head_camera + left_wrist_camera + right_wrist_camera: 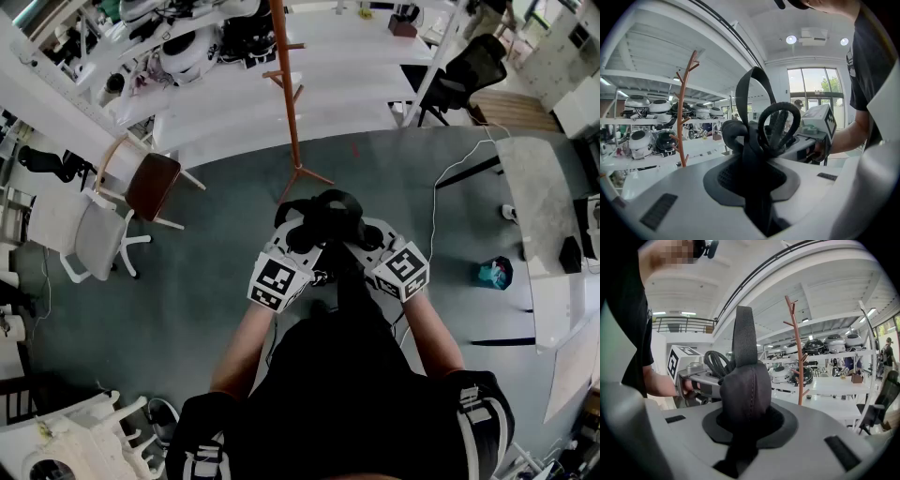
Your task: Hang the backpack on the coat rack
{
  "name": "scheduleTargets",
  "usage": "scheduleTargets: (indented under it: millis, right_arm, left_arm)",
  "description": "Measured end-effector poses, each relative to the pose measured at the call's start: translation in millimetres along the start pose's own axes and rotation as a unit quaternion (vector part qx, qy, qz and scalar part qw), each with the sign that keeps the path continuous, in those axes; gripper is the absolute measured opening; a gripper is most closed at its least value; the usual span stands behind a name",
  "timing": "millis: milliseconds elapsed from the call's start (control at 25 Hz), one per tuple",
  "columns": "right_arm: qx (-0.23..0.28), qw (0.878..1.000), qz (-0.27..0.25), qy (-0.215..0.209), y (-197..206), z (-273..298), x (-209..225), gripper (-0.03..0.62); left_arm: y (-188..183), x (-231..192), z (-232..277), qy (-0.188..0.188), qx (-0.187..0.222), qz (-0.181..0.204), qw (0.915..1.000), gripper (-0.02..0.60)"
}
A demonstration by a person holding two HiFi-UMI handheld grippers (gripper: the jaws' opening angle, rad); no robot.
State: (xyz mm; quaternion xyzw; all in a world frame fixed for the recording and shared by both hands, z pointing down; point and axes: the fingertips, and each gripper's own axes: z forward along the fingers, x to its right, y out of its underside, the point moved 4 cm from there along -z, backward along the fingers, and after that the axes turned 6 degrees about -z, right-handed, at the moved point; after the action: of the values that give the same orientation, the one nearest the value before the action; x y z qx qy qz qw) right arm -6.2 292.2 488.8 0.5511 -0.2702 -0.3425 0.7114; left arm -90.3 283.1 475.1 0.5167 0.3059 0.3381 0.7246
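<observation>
In the head view I hold a black backpack point(323, 217) out in front of the person's body with both grippers. My left gripper point(302, 242) is shut on a black backpack strap point(751, 154); the woven top handle loop point(779, 123) stands just beyond it. The right gripper point(367, 242) is shut on a padded shoulder strap point(745, 387) that stands up between its jaws. The two grippers sit side by side, close together. An orange-brown wooden coat rack point(292, 103) with short pegs stands on the grey floor just ahead, also visible as the coat rack point(682, 110) and the coat rack point(797, 352).
White tables point(337, 84) with helmets and gear stand behind the rack. A wooden chair point(150, 183) and a white office chair point(94, 234) are at the left, a black office chair point(469, 70) at the back right. A white cable point(436, 202) and a teal object point(494, 274) lie on the floor at right.
</observation>
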Motion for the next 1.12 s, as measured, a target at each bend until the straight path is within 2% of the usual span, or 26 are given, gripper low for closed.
scheduleTargets:
  millis: [280, 560, 720, 1120]
  right_arm:
    - [-0.003, 1.000, 0.002, -0.016, -6, -1, -53, 0.087]
    - [0.003, 1.000, -0.019, -0.018, -12, -5, -72, 0.086]
    - [0.009, 0.999, -0.032, -0.014, -13, -12, -70, 0.087]
    - [0.012, 1.000, -0.024, -0.014, -7, -18, -40, 0.087]
  left_arm:
    - [9, 16, -51, -0.005, 0.012, -0.007, 0.9999, 0.091]
    - [10, 27, -71, -0.015, 0.023, -0.011, 0.9996, 0.091]
    - [6, 33, -69, -0.019, 0.024, -0.006, 0.9995, 0.091]
    - [2, 32, -38, -0.027, 0.014, -0.010, 0.9995, 0.091]
